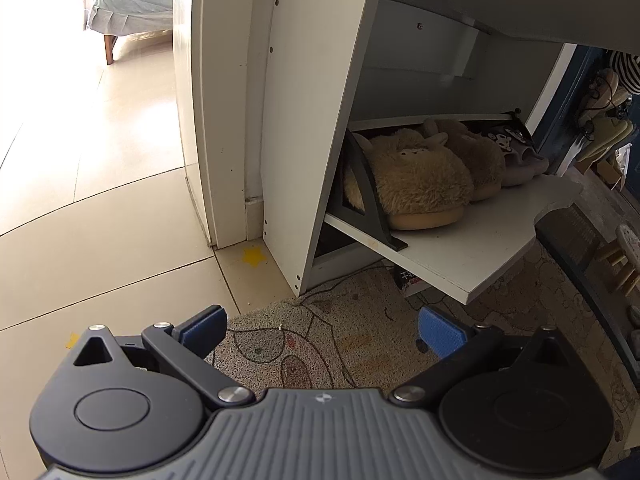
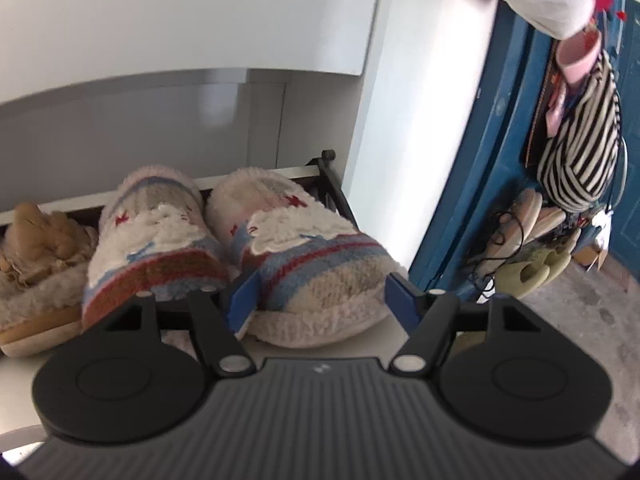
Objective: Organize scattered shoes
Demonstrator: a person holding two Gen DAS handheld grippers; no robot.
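Note:
A pair of fluffy white slippers with blue and red stripes stands on the white shoe-cabinet shelf (image 2: 384, 332). The right slipper (image 2: 312, 248) has its heel between the fingers of my right gripper (image 2: 324, 300), which is open, its blue pads beside the heel without clearly pressing it. The left slipper (image 2: 156, 240) sits next to a tan furry slipper (image 2: 36, 256). In the left wrist view a lower fold-out shelf (image 1: 460, 252) carries two tan furry slippers (image 1: 416, 176) and a grey cartoon slide (image 1: 520, 156). My left gripper (image 1: 320, 332) hangs open over the patterned mat (image 1: 340, 344) with nothing between its fingers.
A blue door (image 2: 480, 160) stands right of the cabinet, with a striped bag (image 2: 580, 148) hanging on it and a heap of light sandals (image 2: 524, 240) below. Cream floor tiles (image 1: 100, 200) spread to the left towards a bed (image 1: 132, 12). A cable (image 1: 352, 276) lies under the fold-out shelf.

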